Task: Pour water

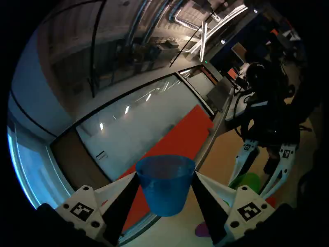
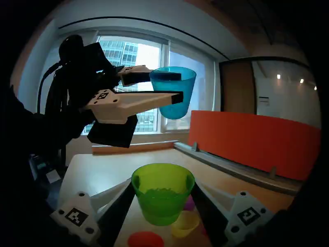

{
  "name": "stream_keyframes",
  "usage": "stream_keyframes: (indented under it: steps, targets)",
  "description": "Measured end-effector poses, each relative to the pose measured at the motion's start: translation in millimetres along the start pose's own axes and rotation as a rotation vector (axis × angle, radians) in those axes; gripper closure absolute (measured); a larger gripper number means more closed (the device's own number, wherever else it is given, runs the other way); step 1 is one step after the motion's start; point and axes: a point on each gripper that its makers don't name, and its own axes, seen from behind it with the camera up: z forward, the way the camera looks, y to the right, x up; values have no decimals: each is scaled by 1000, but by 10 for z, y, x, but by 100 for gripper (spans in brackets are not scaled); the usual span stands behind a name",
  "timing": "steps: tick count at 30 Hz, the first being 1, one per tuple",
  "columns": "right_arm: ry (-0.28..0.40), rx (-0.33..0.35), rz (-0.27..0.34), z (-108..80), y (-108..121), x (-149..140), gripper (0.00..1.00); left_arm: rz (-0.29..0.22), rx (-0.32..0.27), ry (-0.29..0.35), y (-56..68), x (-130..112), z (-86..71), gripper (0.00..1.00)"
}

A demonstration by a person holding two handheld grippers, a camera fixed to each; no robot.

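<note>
Left gripper view: L tool (image 1: 165, 177) clamps blue cup (image 1: 165, 195); right gripper view: R tool (image 2: 163, 185) clamps green cup (image 2: 162, 206).

I can read no words, brands or numbers: my fingers (image 1: 120, 206) carry only black-and-white square marker patterns (image 1: 81, 210), and the small sign (image 1: 101, 155) on the wall is too blurred.

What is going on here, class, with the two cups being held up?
A person holds a tool in each hand. The left tool grips a translucent blue plastic cup, raised upright, above and beyond the translucent green plastic cup gripped by the right tool low over the pale table. Nothing is being poured yet; whether the blue cup holds water cannot be told.
</note>
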Motion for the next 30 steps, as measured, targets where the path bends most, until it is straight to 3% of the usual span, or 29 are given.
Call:
stream_keyframes:
  steps: [12, 18, 24, 30]
  targets:
    - [9, -2, 4, -33, -43, 53, 10, -350, -13, -7, -157, -91, 16, 15]
    - [12, -4, 4, -28, -46, 73, 10, -512, -37, 2, -164, -90, 50, 15]
    - [10, -7, 4, -21, -47, 76, 10, -595, -38, -3, -193, -139, 74, 15]
    - [11, -8, 3, -18, -43, 71, 10, -597, -34, -18, -219, -205, 72, 15]
